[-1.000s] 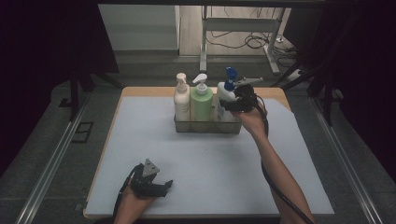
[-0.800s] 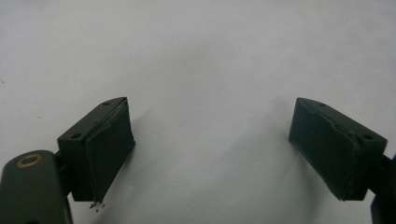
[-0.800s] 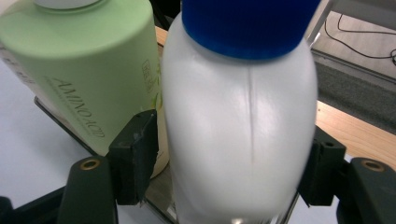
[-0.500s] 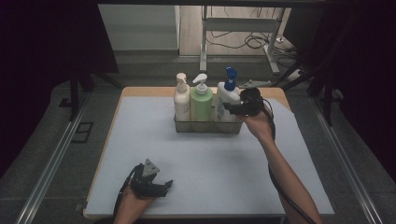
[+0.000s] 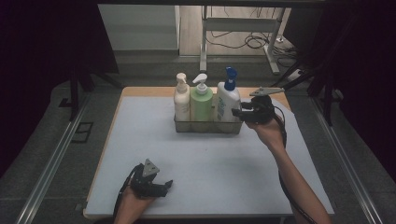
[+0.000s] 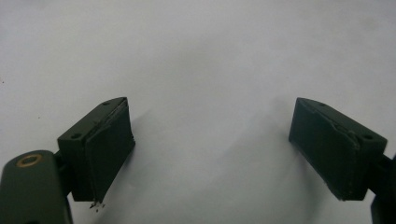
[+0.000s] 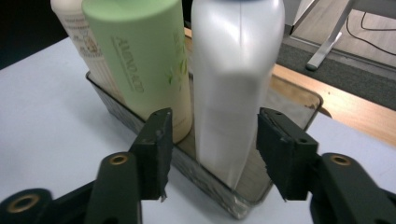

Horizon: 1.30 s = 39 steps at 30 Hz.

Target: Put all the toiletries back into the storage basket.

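In the high view, the right gripper (image 5: 237, 112) is hanging right of centre in the frame, its tips pointing left at the white bottle with the blue pump (image 5: 228, 100), which is standing upright at the right end of a clear tray (image 5: 208, 126) on the pale table (image 5: 210, 172). In the same tray, a green bottle (image 5: 201, 102) is standing in the middle and a cream bottle (image 5: 181, 99) at the left end, the three just beside one another in a row above the centre of the frame. In the right gripper view, the right gripper (image 7: 211, 151) is sitting low in the frame with its jaws about half open and just now closing, one on either side of the white bottle's (image 7: 233, 79) narrow edge; a sliver of gap is showing on each side, so the pads are not pressing on it and the bottle is resting in the tray (image 7: 233, 205), unheld. The green bottle (image 7: 140, 60) is filling the upper left of that view, with the cream bottle (image 7: 70, 23) behind it at the far upper left. The left gripper (image 5: 162, 186) is resting at the lower left of the high view, well apart from the tray, with a hand (image 5: 132, 209) behind it at the bottom edge. In the left gripper view, the left gripper (image 6: 210, 149) is standing wide open, its jaws spread towards the two lower corners and holding nothing, with the bare table surface (image 6: 205, 70) between them.
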### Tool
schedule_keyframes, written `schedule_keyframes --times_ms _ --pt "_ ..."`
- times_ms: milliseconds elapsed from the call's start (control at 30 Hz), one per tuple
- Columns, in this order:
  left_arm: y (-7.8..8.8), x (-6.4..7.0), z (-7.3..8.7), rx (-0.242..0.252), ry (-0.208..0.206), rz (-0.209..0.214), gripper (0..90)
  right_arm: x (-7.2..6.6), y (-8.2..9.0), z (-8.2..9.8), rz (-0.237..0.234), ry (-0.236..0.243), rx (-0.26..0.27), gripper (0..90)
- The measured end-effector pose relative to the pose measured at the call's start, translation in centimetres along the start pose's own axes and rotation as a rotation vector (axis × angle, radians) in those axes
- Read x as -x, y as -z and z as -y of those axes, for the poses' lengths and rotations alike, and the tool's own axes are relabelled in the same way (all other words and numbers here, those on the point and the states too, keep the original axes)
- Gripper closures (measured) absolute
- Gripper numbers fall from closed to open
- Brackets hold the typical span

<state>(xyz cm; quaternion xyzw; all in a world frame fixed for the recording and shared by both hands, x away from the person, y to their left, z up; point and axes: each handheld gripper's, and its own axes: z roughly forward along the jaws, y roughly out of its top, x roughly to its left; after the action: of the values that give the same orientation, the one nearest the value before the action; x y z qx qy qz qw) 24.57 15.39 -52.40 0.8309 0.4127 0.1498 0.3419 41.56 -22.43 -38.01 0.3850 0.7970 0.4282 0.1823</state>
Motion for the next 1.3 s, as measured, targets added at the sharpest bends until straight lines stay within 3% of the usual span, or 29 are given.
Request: schedule_keyframes --times_ms 167,300,567,967,1300 --pt "0.0 0.0 0.0 0.000 0.000 0.000 13.3 0.3 0.4 1.0 0.004 0.005 -0.006 61.5" --pt "0.0 0.0 0.0 0.000 0.000 0.000 13.3 1.2 0.5 1.5 0.031 -0.017 -0.006 73.9" --pt "0.0 0.0 0.0 0.000 0.000 0.000 13.3 2.6 -0.8 1.7 0.067 -0.054 -0.014 89.3" --pt "0.0 0.0 0.0 0.000 0.000 0.000 13.3 3.9 -3.8 1.6 0.098 -0.078 -0.036 89.7" --pt "0.0 0.0 0.0 -0.001 -0.002 0.000 13.3 4.4 -6.1 1.7 0.069 -0.069 -0.073 88.0"
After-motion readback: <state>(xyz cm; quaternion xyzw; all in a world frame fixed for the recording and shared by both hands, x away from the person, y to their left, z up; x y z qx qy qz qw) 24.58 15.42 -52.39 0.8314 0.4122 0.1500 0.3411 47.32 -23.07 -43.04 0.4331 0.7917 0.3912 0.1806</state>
